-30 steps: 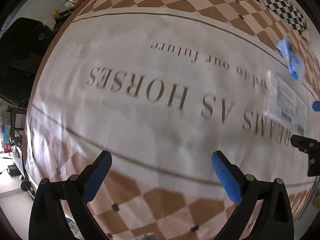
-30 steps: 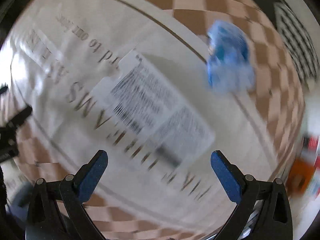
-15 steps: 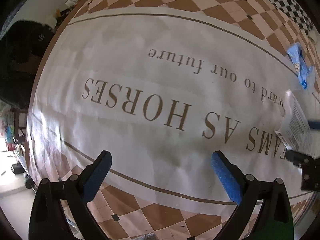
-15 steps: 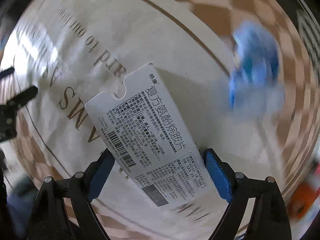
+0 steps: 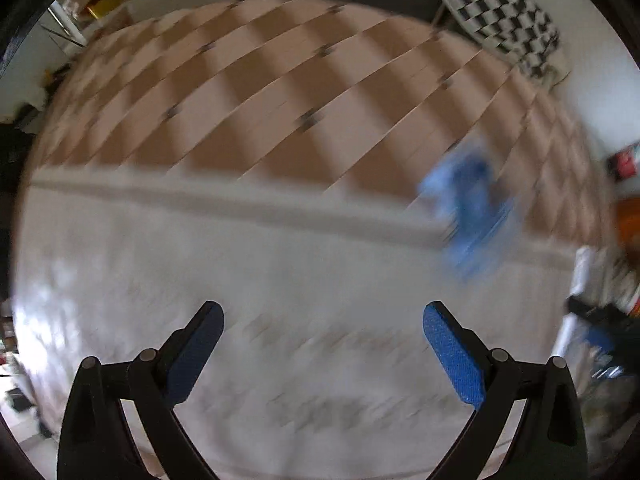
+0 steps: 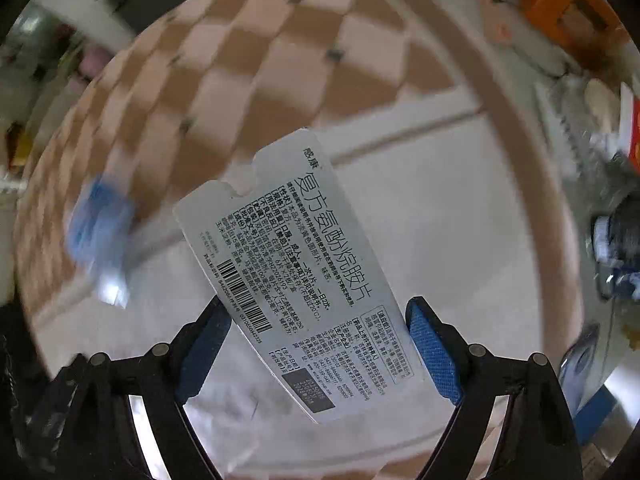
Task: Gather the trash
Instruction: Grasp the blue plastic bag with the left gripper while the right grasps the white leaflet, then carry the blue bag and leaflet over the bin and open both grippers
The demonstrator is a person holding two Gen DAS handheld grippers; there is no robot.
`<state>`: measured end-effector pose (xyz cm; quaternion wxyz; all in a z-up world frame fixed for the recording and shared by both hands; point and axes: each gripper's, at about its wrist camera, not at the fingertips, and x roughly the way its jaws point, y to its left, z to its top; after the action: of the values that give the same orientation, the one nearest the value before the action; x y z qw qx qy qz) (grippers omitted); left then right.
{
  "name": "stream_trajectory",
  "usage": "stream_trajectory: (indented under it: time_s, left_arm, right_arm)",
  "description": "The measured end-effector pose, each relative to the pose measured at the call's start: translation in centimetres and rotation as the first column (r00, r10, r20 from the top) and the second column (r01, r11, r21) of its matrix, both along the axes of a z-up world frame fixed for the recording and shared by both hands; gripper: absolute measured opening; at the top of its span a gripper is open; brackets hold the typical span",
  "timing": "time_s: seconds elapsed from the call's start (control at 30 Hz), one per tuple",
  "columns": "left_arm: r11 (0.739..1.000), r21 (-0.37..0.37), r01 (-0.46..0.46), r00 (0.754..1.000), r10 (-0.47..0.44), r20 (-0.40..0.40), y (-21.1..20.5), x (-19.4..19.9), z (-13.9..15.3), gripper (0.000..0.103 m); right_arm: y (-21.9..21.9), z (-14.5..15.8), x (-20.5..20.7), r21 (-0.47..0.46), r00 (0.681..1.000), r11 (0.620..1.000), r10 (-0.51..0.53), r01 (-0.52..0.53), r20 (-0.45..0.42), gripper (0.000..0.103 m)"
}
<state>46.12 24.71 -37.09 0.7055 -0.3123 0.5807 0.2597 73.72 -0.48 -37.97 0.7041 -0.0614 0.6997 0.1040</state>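
Between the blue fingers [image 6: 432, 346] of the right gripper [image 6: 318, 344] sits a white printed medicine card [image 6: 304, 276], clamped by its edges and raised off the counter [image 6: 460, 208], its notched end pointing away from the fingers. Ahead and to the left of them a crumpled blue wrapper [image 6: 100, 236] lies blurred on the patterned cloth. The left gripper [image 5: 322, 344] hangs with its fingers [image 5: 452, 354] wide apart and nothing between them, the same blue wrapper [image 5: 470, 212] lying ahead and to their right.
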Motion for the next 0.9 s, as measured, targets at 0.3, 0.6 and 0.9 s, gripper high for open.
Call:
stream_trajectory:
  time_s: [0.3,0.6,0.9]
  left_arm:
    - [0.997,-0.057,0.059,0.998,-0.06,-0.015,-1.2,10.4,-2.0,0.052]
    - [0.983,0.083,0.163,0.986,-0.162,-0.028,-4.1,10.1,-0.8,0.016]
    - [0.954,0.204,0.221,0.974,-0.228,0.012,-6.5,2.3,3.9,0.015]
  right_arm:
    - [2.8,-2.2,3.3,-0.079,0.991,0.988,0.128,-0.131,-0.044,0.093]
    - [4.2,-1.5,-1.2,-0.108,0.975,0.969,0.224,-0.222,0.009,0.079]
    - [1.8,3.1,-9.3,0.033,0.972,0.974,0.22,-0.223,0.077,0.079]
